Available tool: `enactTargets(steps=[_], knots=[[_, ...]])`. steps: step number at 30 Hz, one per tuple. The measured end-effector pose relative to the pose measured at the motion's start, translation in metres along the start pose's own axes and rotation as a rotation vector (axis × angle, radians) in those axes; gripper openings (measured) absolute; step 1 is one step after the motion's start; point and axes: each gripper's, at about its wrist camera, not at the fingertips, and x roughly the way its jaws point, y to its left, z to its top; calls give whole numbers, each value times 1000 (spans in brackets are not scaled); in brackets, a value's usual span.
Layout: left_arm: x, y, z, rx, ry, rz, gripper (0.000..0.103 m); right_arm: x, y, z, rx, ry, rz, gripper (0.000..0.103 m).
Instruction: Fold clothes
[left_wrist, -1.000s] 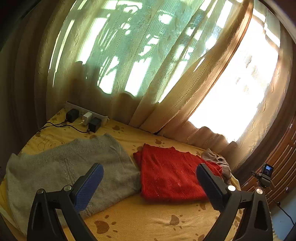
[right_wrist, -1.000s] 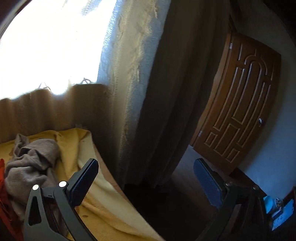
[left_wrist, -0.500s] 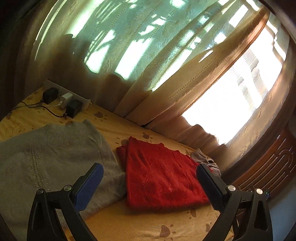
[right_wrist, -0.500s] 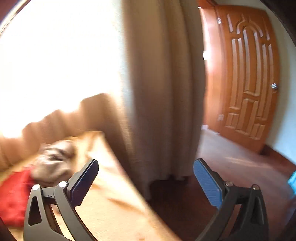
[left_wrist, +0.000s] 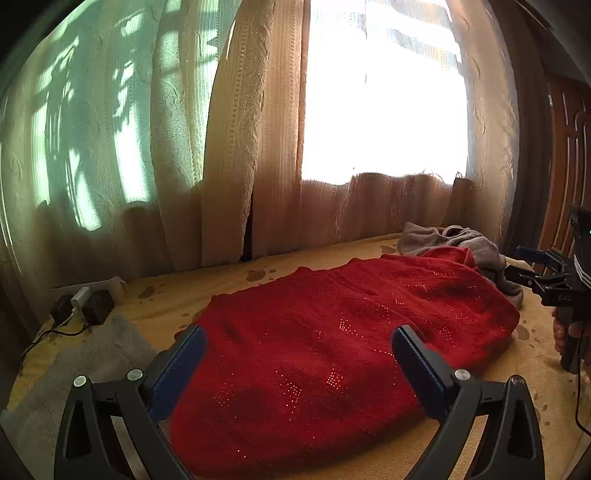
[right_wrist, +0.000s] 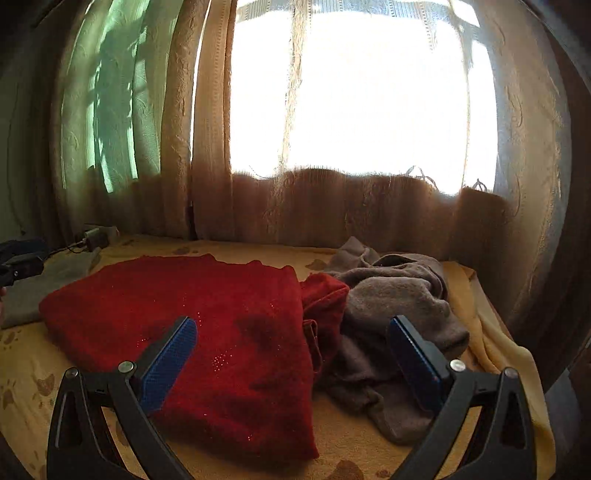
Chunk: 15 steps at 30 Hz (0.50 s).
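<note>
A folded red knit sweater (left_wrist: 332, 343) lies on the yellow paw-print bedspread (left_wrist: 480, 435); it also shows in the right wrist view (right_wrist: 192, 306). A crumpled grey-brown garment (right_wrist: 391, 310) lies against its right side, seen far right in the left wrist view (left_wrist: 458, 240). A flat grey sweater (left_wrist: 92, 358) lies to the left. My left gripper (left_wrist: 299, 354) is open and empty over the red sweater. My right gripper (right_wrist: 291, 345) is open and empty above the red sweater's right edge; it shows at the right of the left wrist view (left_wrist: 535, 269).
A power strip with plugged adapters (left_wrist: 85, 299) and a cable sits at the bed's back left. Curtains (left_wrist: 236, 147) hang along the far side of the bed. A wooden door (left_wrist: 569, 166) stands at the right. The bed's right edge (right_wrist: 517, 369) drops off.
Both grippers have swung towards the bed. The left now hovers close over the red sweater. The right turned from the door and curtain to face the red and grey-brown garments.
</note>
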Motion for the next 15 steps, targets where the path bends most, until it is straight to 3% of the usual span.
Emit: enactTargets(steps=[8, 15], knots=[[54, 25, -29, -204, 146, -18, 102, 62, -31, 3, 198, 134, 91, 103], [75, 23, -52, -156, 245, 87, 102, 100, -19, -8, 186, 244, 104, 103]])
